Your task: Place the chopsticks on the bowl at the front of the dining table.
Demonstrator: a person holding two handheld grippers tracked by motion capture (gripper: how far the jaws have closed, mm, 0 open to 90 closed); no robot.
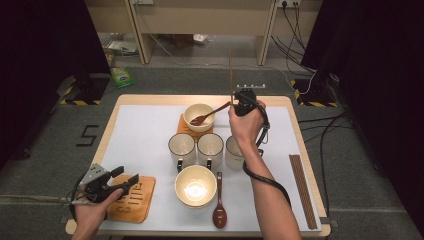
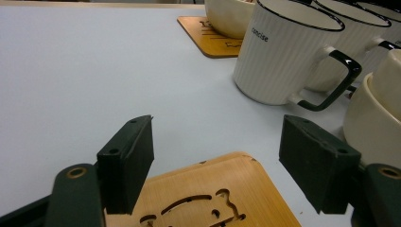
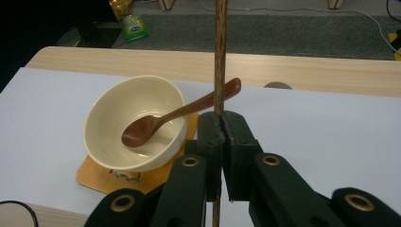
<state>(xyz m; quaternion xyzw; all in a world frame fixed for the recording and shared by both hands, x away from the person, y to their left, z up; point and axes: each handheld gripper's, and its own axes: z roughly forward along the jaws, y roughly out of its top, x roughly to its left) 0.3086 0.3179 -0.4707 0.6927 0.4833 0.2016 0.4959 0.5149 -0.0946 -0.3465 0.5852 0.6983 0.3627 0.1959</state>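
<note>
My right gripper point(image 1: 236, 102) is shut on a brown chopstick point(image 1: 230, 75) that stands upright, just right of the far cream bowl point(image 1: 196, 114). In the right gripper view the jaws point(image 3: 222, 124) pinch the chopstick point(image 3: 220, 52), which runs up out of the frame. A brown spoon point(image 3: 179, 113) leans in that bowl point(image 3: 108, 106), which sits on a wooden coaster point(image 3: 94, 176). At the front left my left gripper point(image 1: 131, 181) is open with nothing between its fingers, hovering over a second wooden coaster point(image 1: 131, 200). Its jaws point(image 2: 215, 151) stand wide above the coaster point(image 2: 208, 194).
Three white mugs point(image 1: 210, 146) line up mid-table. A second cream bowl point(image 1: 195, 185) sits in front of them, with a brown spoon point(image 1: 219, 210) lying to its right. More chopsticks point(image 1: 302, 190) lie along the table's right edge. One mug point(image 2: 279, 56) stands close ahead of my left gripper.
</note>
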